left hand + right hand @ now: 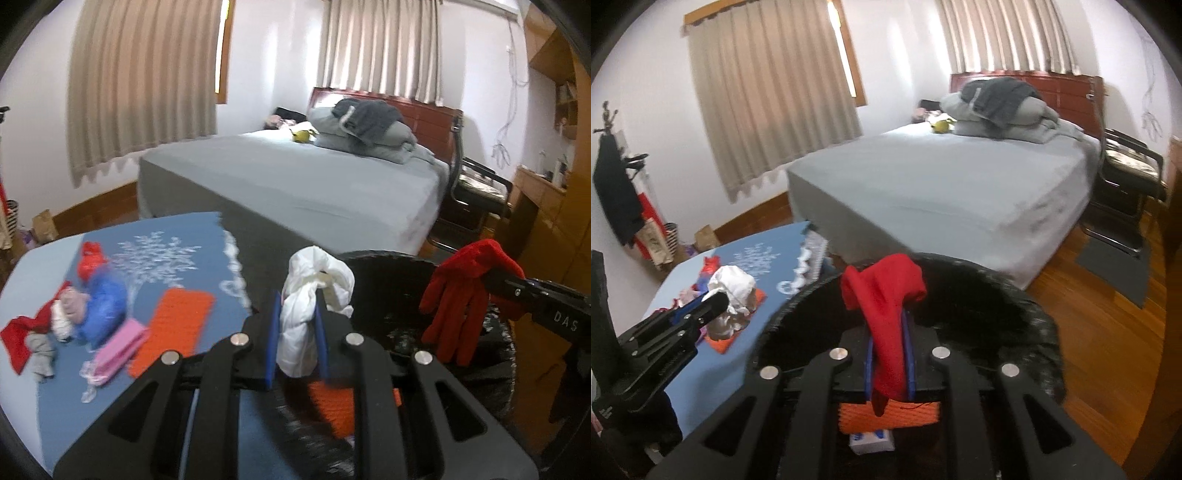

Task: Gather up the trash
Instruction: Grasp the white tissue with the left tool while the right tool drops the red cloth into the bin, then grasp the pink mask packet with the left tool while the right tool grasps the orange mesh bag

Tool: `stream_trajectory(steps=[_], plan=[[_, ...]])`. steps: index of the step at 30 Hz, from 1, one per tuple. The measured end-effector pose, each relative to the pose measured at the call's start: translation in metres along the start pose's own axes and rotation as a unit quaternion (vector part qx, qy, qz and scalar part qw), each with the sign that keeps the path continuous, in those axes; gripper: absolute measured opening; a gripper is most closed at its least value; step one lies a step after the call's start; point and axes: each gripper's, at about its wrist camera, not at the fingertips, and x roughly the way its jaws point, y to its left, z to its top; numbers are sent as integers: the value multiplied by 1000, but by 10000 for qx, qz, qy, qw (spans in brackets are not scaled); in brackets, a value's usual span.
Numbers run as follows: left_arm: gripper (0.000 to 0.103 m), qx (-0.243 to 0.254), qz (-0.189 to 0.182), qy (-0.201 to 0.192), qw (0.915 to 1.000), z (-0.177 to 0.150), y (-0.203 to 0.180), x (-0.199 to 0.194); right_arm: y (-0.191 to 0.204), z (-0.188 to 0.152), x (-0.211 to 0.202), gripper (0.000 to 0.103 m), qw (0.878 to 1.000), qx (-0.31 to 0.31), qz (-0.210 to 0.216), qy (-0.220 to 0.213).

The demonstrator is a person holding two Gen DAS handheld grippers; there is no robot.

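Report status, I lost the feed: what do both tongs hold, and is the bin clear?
Left tongs shut on white rag. Right tongs shut on red glove, over black bin. Nothing blocking the bin mouth.

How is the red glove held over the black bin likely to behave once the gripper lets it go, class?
Probably floppy: the red glove hangs limp from the right gripper, fingers drooping. It looks light and soft, so it should drop straight without rolling or bouncing. It may snag, since the knit fabric drapes near the rim of the black bin.
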Motion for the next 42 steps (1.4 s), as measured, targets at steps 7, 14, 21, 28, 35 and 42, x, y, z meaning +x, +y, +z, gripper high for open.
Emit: stream_trajectory(steps=[7, 14, 21, 28, 35, 42], plan=[[52, 50, -426, 86, 9990, -5, -23, 20, -25, -4, -4, 58, 9989, 219, -420, -45], [79, 60, 54, -103, 9999, -8, 0, 6, -19, -3, -7, 97, 9973, 228, -640, -277], [86, -165, 848, -201, 9961, -12, 55, -14, 16, -2, 8, 97, 9992, 114, -318, -191], [86, -568, 1624, 12, 9851, -24, 129, -22, 79, -3, 36, 97, 9994, -205, 264, -55], [72, -761, 1807, 410, 9797, -40, 163, -5, 118, -9, 64, 97, 9973, -414, 577, 161], [58, -806, 1597, 840, 9803, -51, 173, 16, 136, -12, 80, 97, 9958, -524, 689, 286]])
